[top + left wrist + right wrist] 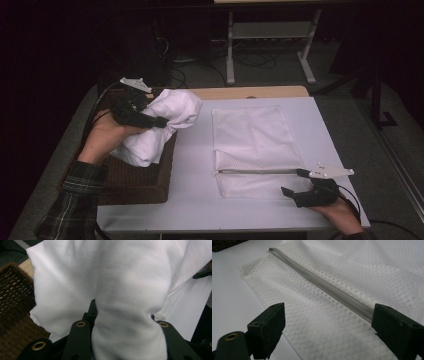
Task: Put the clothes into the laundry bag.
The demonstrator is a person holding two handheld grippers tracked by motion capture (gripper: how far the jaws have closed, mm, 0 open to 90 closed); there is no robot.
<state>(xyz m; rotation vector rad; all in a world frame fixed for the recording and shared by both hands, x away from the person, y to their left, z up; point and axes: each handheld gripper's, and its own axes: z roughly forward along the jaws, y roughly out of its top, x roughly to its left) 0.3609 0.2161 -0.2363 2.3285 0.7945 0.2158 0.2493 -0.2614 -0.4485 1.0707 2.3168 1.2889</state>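
Note:
My left gripper (156, 121) is shut on a bunched white cloth (167, 117), which it holds up above a brown wicker basket (137, 185) at the table's left. In the left gripper view the cloth (130, 277) is pinched between the black jaws of the left gripper (122, 313) and bulges out beyond them. A white mesh bag (252, 135) lies flat in the middle of the table, its grey zipper (257, 171) running across near the front. My right gripper (293, 182) stands open at the zipper's right end. Its jaws straddle the zipper (324, 287) and the mesh (332, 327) without pressing.
The white tabletop (192, 195) has bare room between the basket and the bag. A wooden strip (250, 92) runs along the far edge. Behind the table stand a metal frame (270, 35) and floor cables (250, 60). The basket weave (13, 292) shows at the left.

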